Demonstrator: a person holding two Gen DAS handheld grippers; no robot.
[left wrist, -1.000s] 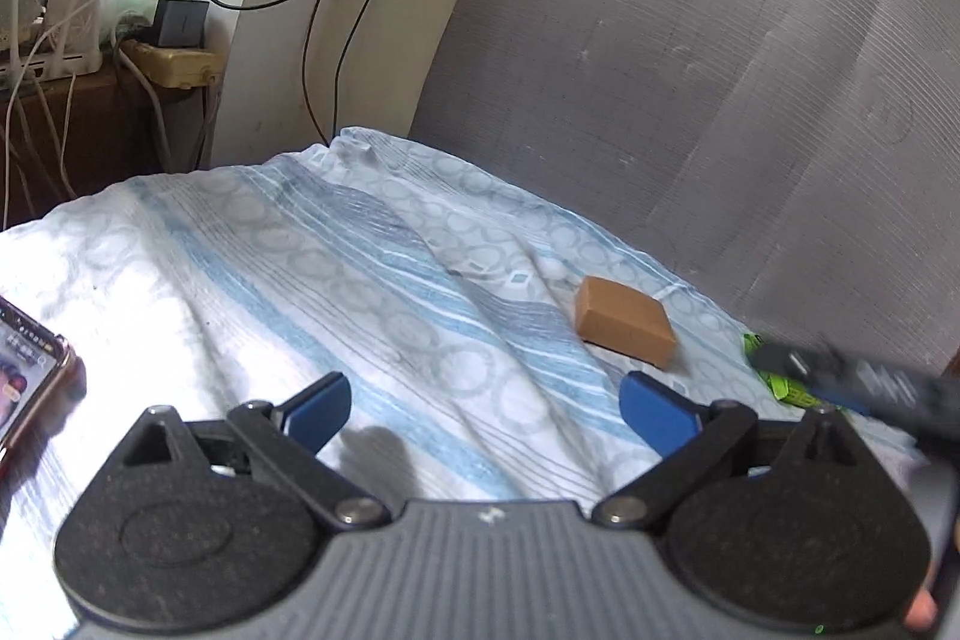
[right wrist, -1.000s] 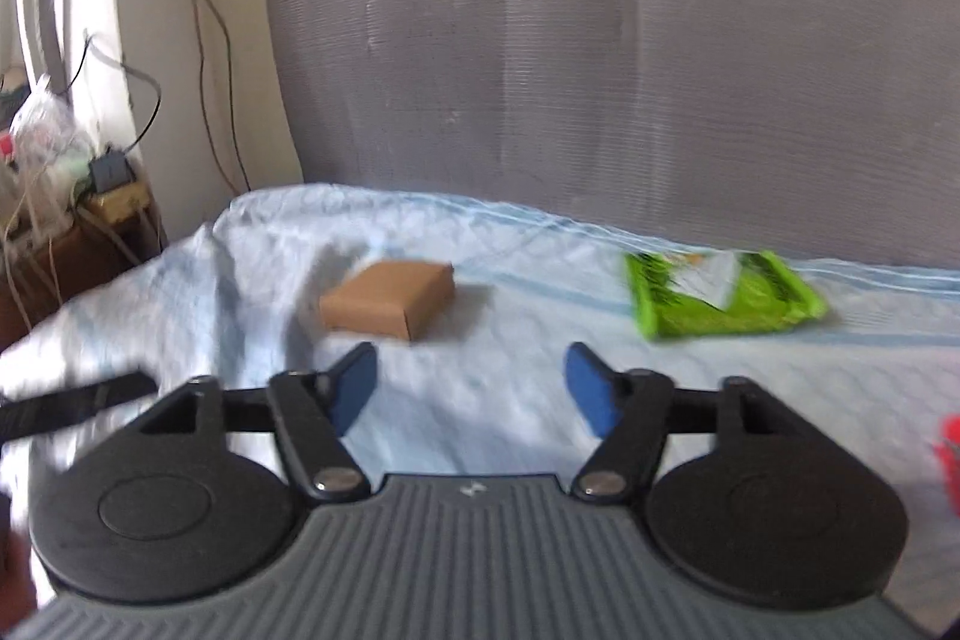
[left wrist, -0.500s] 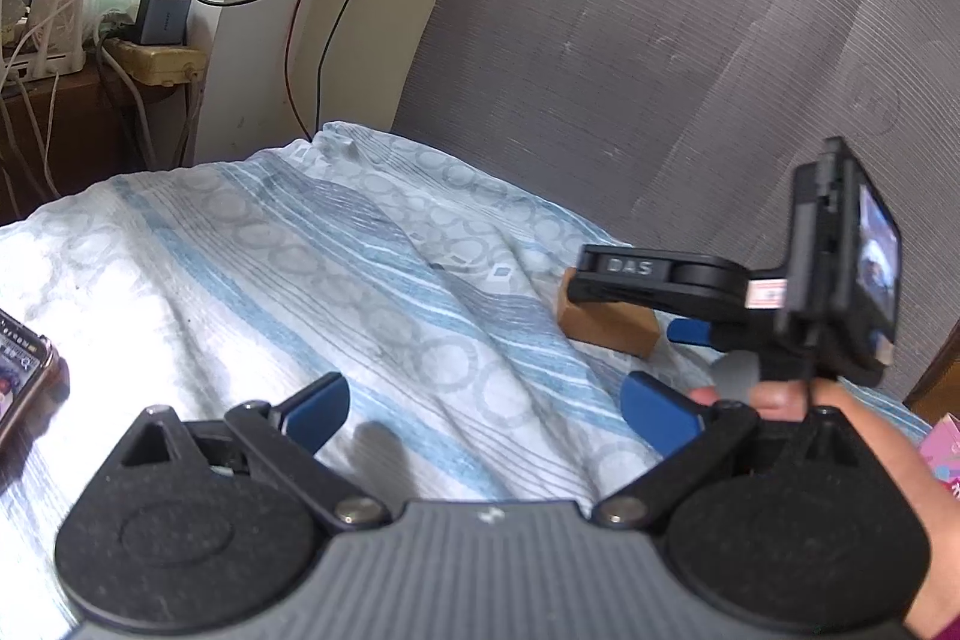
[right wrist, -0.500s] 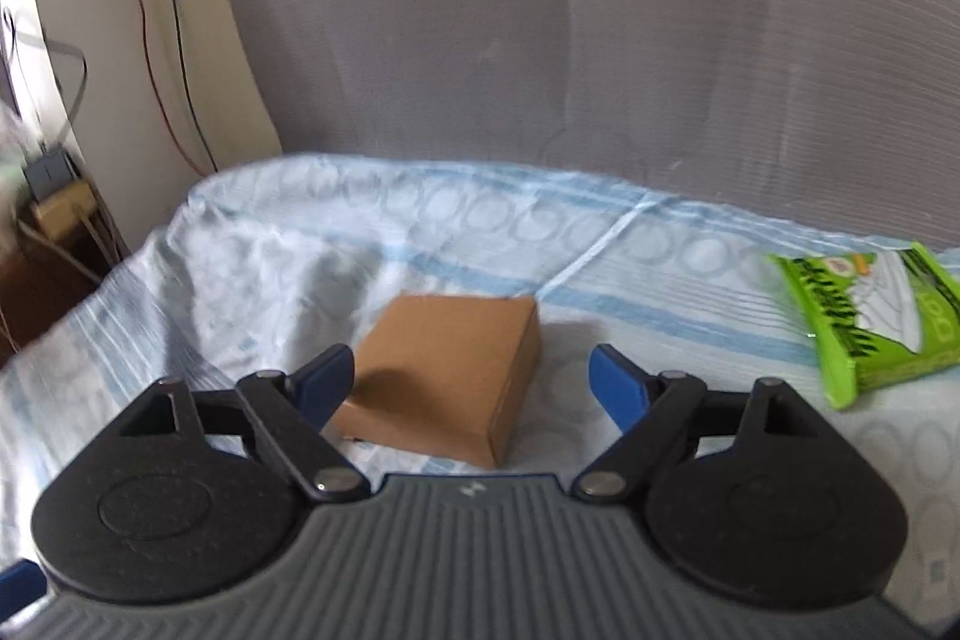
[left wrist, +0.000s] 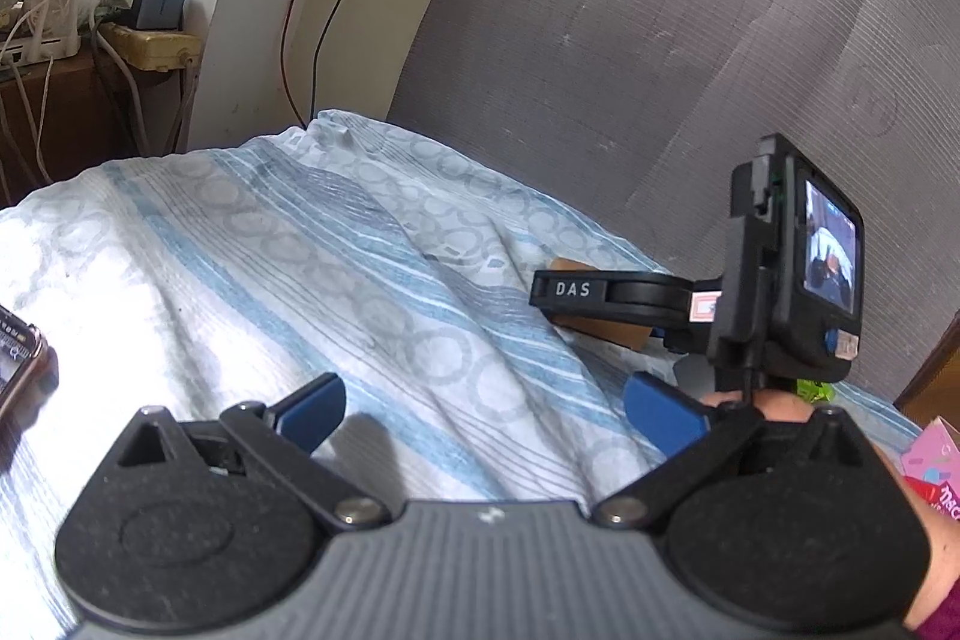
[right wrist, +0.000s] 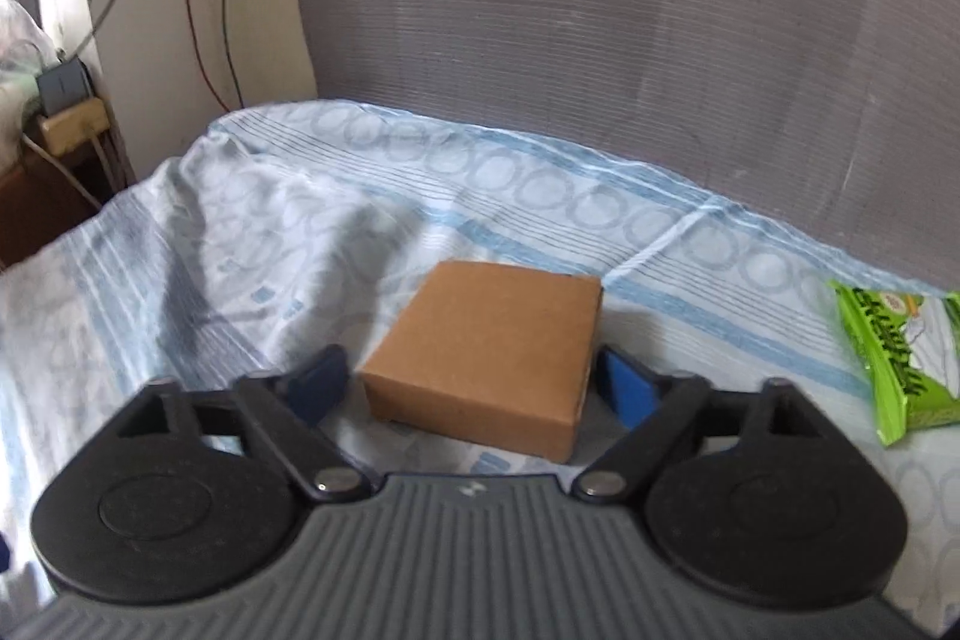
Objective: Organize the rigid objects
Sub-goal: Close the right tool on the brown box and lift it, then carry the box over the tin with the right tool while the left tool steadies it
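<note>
On bedsheet (right wrist: 240,232) | right tongs (right wrist: 474,385) closing around cardboard box (right wrist: 486,346), untouched | left tongs (left wrist: 486,406) open, empty

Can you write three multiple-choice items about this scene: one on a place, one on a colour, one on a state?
1. Where is the cardboard box?
A. On the bed sheet, between the pads of the right claw
B. On top of the green packet
C. Inside the left claw

2. What colour is the packet to the right of the box?
A. Red
B. Green
C. Black

3. In what state is the left claw?
A. Shut on the box
B. Shut on a phone
C. Open, with nothing between its pads

Answers:
1 A: in the right wrist view the box lies on the sheet with one blue pad on each side; the right claw's jaws have just been closing, and a gap still shows beside the left pad.
2 B: its wrapper is bright green.
3 C: in the left wrist view its pads stand far apart over bare sheet.
</note>
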